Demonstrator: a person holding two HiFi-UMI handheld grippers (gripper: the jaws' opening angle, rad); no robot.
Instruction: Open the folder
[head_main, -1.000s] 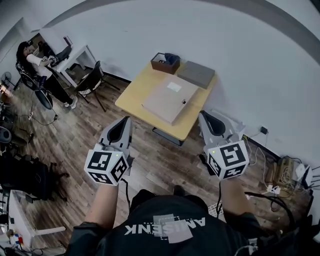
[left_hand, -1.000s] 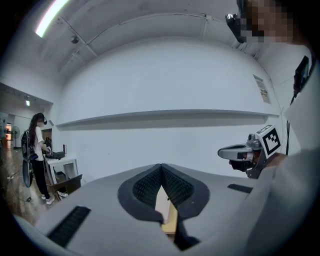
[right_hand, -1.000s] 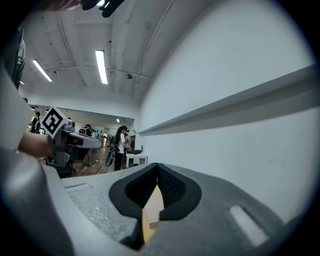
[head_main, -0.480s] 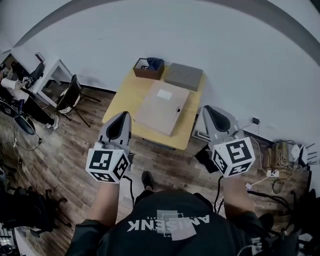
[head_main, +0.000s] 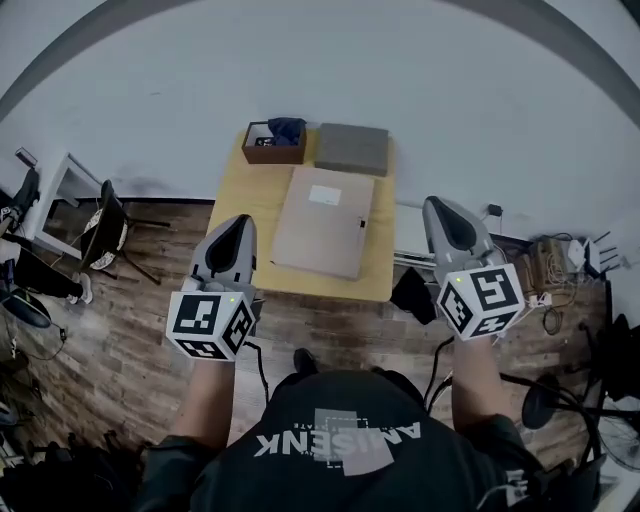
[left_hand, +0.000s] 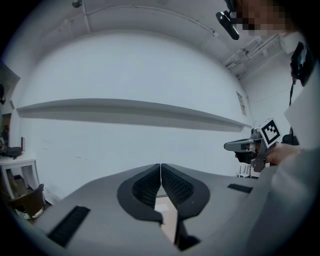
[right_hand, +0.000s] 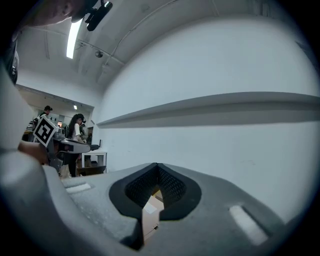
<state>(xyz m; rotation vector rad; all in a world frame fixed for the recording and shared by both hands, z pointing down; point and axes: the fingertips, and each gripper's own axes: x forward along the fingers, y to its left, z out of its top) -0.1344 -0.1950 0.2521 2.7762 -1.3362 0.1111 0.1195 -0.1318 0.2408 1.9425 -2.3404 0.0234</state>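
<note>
A beige folder (head_main: 323, 221) with a white label lies flat and closed on a small yellow table (head_main: 243, 205) against the white wall. My left gripper (head_main: 238, 226) is held level in the air at the table's front left corner, jaws shut and empty. My right gripper (head_main: 439, 208) hangs to the right of the table, over the floor, also shut and empty. In the left gripper view the jaws (left_hand: 160, 170) meet, and a strip of the folder (left_hand: 167, 217) shows below them. In the right gripper view the jaws (right_hand: 157, 172) meet too, with the folder (right_hand: 149, 212) seen beneath.
At the back of the table stand a brown box (head_main: 273, 143) with a blue thing in it and a flat grey box (head_main: 352, 148). A white desk and a black chair (head_main: 105, 229) are at the left. Cables and a power strip (head_main: 560, 262) lie at the right on the wooden floor.
The view has swung and come nearer the table, which now lies square in front. Both grippers have moved forward towards it, still shut; the left one now reaches the table's front corner.
</note>
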